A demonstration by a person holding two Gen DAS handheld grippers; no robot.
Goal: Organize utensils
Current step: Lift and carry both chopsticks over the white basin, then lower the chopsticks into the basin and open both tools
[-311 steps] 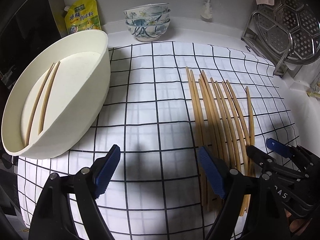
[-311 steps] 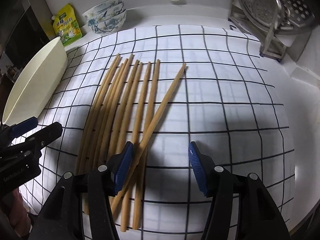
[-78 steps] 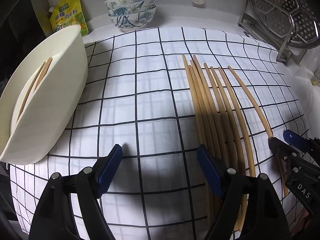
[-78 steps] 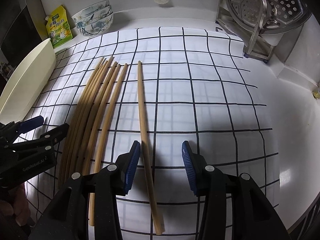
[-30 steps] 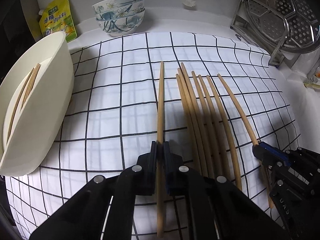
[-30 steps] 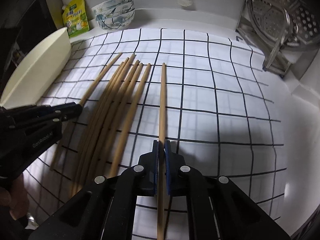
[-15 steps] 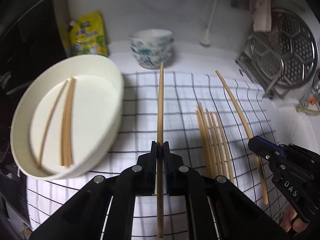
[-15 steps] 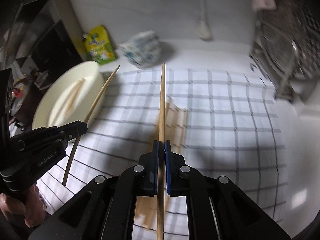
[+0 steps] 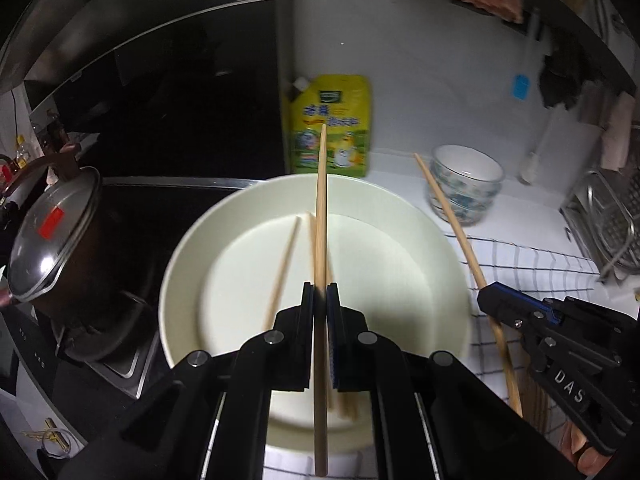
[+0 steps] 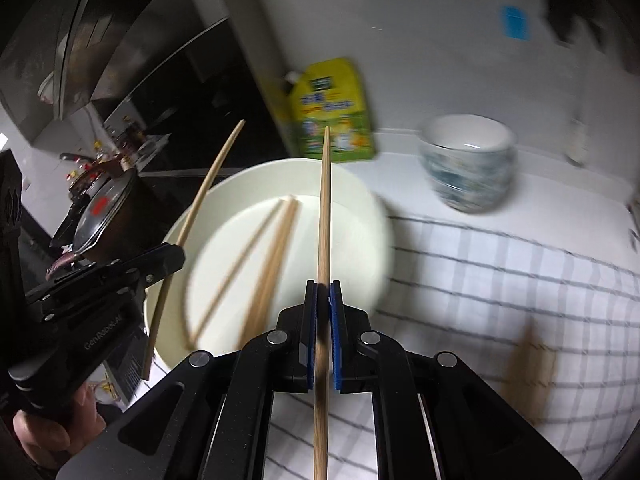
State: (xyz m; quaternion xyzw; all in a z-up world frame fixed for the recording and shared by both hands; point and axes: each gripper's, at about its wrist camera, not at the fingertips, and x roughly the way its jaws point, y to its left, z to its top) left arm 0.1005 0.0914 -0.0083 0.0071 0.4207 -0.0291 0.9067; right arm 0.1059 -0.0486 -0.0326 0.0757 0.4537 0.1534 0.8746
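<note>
Both grippers have swung away from the checked cloth, where they clamped their sticks a second ago, and now hang over the cream basin. The left gripper (image 9: 320, 300) is closed tight on one wooden chopstick (image 9: 321, 216), and the right gripper (image 10: 323, 300) pinches a second chopstick (image 10: 325, 216) the same way, each stick running straight out along its fingers. The cream basin (image 9: 192, 240) lies directly ahead of and below both tips, with two chopsticks in the basin (image 10: 264, 248) already on its flat floor, their length roughly in line with the held sticks. The left gripper sits over the basin's middle; the right gripper (image 9: 520, 312) comes in from the cloth side, over the basin's nearer rim, so the left looks the better placed to let go first. A yellow refill pouch (image 9: 330, 128) and stacked patterned bowls (image 9: 466, 184) stand behind the basin, a lidded pot (image 9: 52, 240) to its left. More chopsticks wait, blurred, on the checked cloth (image 10: 500, 280).
</note>
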